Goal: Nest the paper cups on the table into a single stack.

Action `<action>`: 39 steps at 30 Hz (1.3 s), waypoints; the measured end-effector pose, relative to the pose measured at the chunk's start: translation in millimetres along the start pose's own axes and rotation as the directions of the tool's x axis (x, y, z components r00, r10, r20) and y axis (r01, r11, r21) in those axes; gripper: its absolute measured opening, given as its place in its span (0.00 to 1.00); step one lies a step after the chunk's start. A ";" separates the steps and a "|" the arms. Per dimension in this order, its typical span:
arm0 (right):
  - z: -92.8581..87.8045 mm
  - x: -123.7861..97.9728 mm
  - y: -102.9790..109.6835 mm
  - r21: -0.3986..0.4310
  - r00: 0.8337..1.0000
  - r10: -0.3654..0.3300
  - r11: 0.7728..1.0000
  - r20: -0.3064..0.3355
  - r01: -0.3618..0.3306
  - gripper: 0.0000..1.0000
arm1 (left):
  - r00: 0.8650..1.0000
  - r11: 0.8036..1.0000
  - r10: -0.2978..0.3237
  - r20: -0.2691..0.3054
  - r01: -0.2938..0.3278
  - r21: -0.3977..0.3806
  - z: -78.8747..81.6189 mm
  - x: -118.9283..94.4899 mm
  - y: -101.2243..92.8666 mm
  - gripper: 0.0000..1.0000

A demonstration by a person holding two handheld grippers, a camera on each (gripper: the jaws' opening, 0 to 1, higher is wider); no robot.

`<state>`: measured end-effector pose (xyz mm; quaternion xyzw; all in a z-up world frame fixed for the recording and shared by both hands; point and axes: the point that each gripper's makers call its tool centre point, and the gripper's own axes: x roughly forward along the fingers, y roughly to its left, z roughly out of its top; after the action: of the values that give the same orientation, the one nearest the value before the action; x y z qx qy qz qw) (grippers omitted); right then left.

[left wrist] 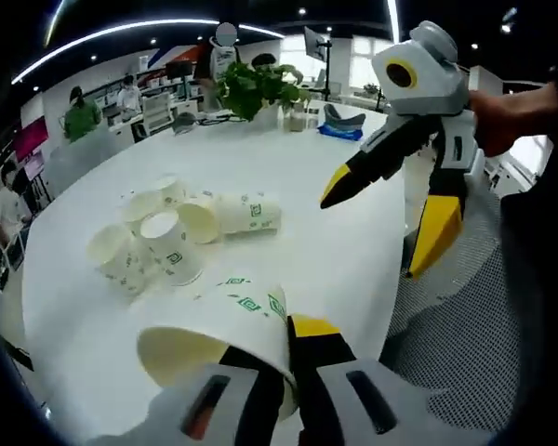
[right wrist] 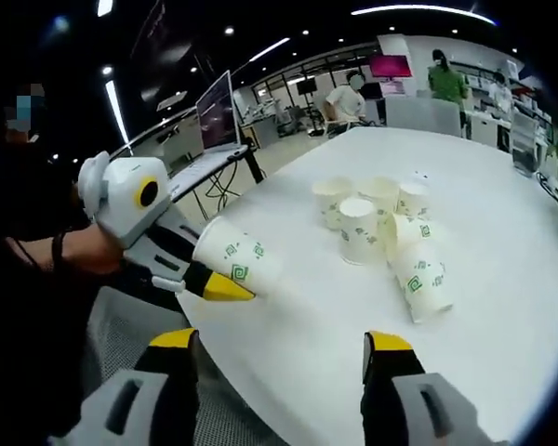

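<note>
1. Table (right wrist: pixel 502 372): white, round edge. Loose cups (left wrist: pixel 167 237) sit clustered mid-table, well apart from both grippers.
2. Cluster detail: several upright with mouths up, at least one (right wrist: pixel 426 279) on its side, axis flat along the tabletop. Some touch each other; exact count unclear.
3. Left gripper (left wrist: pixel 284 348): clenched on one cup (left wrist: pixel 223 325) at its wall near the rim, held off the near table edge. In the right gripper view the same cup (right wrist: pixel 237 260) lies roughly horizontal, its closed base toward the table and cluster.
4. In the left gripper view the mouth faces back toward the camera, so the long axis runs along the jaws.
5. Right gripper (right wrist: pixel 279 358): released, jaws wide apart, nothing between them, hovering at the table edge. In the left gripper view it (left wrist: pixel 381 218) hangs above the table's right side.
6. Step in hand, my read: nest the held cup with one from the cluster.
7. To do it well: bring the axis vertical, base down, line it up coaxially over an upright cup, drop straight in. Use the right gripper to steady or stand up the receiving cup.
8. Risk: thin wall, hard squeeze ovalises the rim and jams the nest.
</note>
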<state>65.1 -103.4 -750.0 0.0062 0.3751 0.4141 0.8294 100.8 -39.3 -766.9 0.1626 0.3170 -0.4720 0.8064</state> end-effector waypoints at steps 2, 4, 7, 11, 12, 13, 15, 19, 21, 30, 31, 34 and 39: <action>-2.4 -0.7 -1.0 0.008 1.000 -0.006 1.000 -0.001 0.006 0.72 | 1.000 1.000 0.007 -0.009 -0.008 -0.010 -0.2 2.6 7.7 0.00; -4.2 -1.6 -0.6 0.016 1.000 -0.013 1.000 -0.003 0.013 0.72 | 1.000 1.000 0.013 -0.020 -0.013 -0.013 -0.6 6.0 13.1 0.00; -5.9 -2.6 0.4 0.025 1.000 -0.020 0.999 -0.002 0.020 0.72 | 0.998 1.000 0.017 -0.054 -0.018 -0.007 -3.0 9.1 18.4 0.00; -9.1 -3.2 -4.5 0.035 1.000 -0.025 0.999 -0.004 0.025 0.72 | 0.995 1.000 0.030 -0.090 -0.029 0.009 -6.7 15.9 27.0 0.00; -9.2 -3.3 -4.8 0.036 1.000 -0.025 0.999 -0.003 0.025 0.72 | 0.995 1.000 0.030 -0.092 -0.030 0.007 -7.1 16.4 27.3 0.00; -9.6 -3.8 -5.9 0.040 1.000 -0.026 0.999 -0.002 0.026 0.72 | 0.994 0.999 0.034 -0.100 -0.034 -0.003 -8.5 18.0 29.6 0.00; -10.1 -4.1 -7.1 0.043 1.000 -0.029 0.999 -0.003 0.029 0.72 | 0.993 0.999 0.036 -0.111 -0.038 -0.013 -10.6 19.7 31.7 0.00; -10.5 -4.8 -6.8 0.050 0.999 -0.032 0.998 0.000 0.032 0.72 | 0.989 0.998 0.046 -0.143 -0.050 -0.024 -18.7 26.5 37.5 0.00; -11.8 -4.8 -8.3 0.053 0.999 -0.033 0.998 0.000 0.033 0.72 | 0.987 0.998 0.047 -0.156 -0.053 -0.032 -23.6 28.3 39.9 0.00; -16.6 -5.3 -9.4 0.069 0.999 -0.037 0.997 -0.001 0.037 0.72 | 0.984 0.996 0.053 -0.167 -0.064 -0.057 -26.4 29.9 39.6 0.00; -16.7 -5.3 -8.6 0.071 0.999 -0.036 0.997 -0.001 0.036 0.72 | 0.984 0.996 0.055 -0.169 -0.065 -0.056 -26.3 30.6 39.6 0.00; -16.6 -5.0 -7.2 0.074 0.999 -0.034 0.997 -0.003 0.034 0.72 | 0.984 0.996 0.054 -0.168 -0.064 -0.060 -26.0 31.1 39.6 0.00; -16.1 -4.5 -5.8 0.078 0.999 -0.034 0.996 0.000 0.034 0.72 | 0.984 0.996 0.060 -0.167 -0.071 -0.062 -26.3 31.5 42.2 0.00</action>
<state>57.3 -115.1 -760.6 0.0325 0.3904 0.3851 0.8356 139.0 -24.1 -809.0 0.1839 0.3930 -0.4190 0.7976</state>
